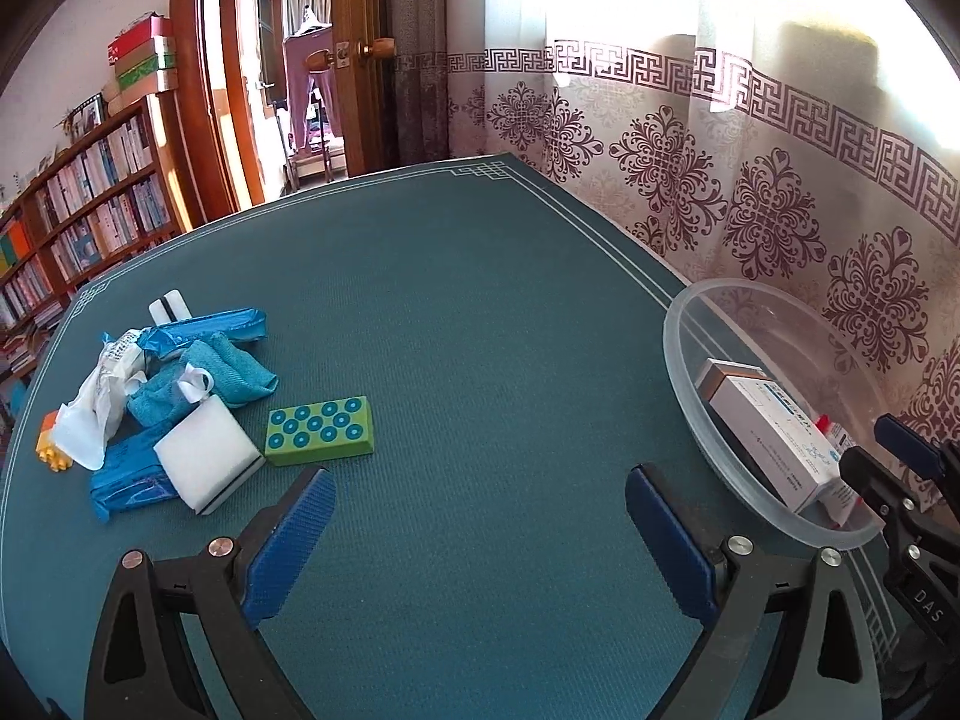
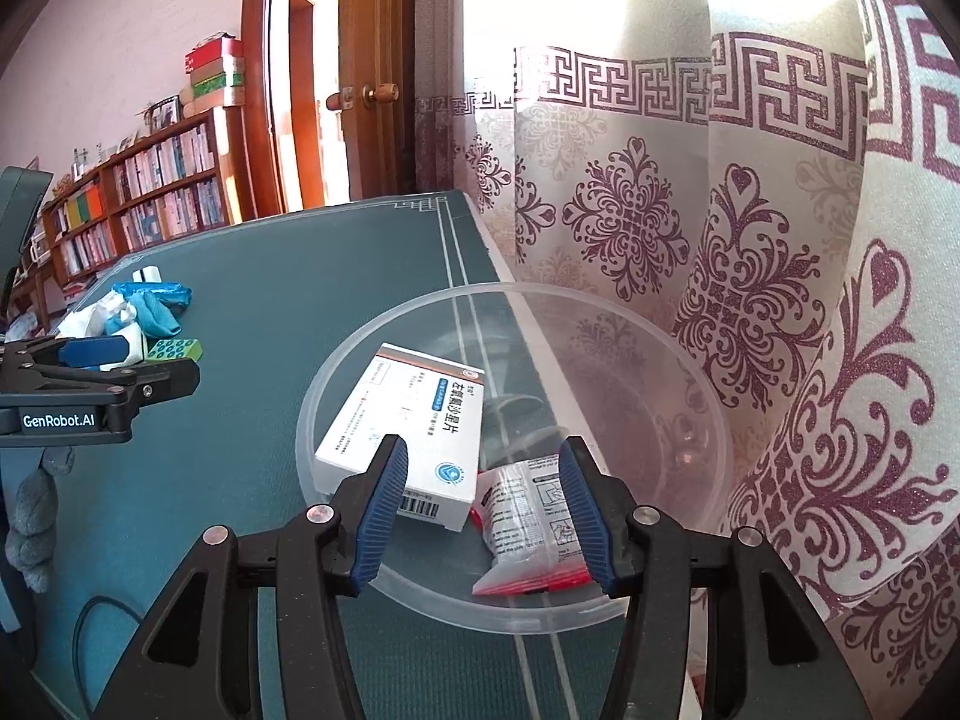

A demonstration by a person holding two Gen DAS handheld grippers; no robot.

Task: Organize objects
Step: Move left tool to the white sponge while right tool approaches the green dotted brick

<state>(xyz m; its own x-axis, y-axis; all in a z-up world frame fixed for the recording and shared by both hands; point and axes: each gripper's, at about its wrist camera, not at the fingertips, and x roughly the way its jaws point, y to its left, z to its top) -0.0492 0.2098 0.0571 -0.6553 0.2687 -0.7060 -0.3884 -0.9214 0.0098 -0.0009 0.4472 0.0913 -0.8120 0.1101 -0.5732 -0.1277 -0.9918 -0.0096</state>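
Right now the left claw hangs over bare green tabletop, its blue pads spread wide with nothing between them. Taking the clear plastic bowl as the landmark, that claw sits just to the bowl's left, near its rim. Well away from the bowl, on the far left of the tabletop, lies a loose pile: a green block with blue dots, a white sponge, a blue cloth, a crumpled white bag, two blue wrapped packs, a small white piece with a dark stripe and an orange-yellow toy at the pile's outer edge.

Inside the bowl lie a white medicine box, leaning on the near-left wall, and a small red-and-white sachet just beside it at the near rim. The right claw hovers above that near rim, pads partly apart; the sachet shows in the gap between them, but neither pad presses on it. Behind the bowl hangs a patterned curtain.
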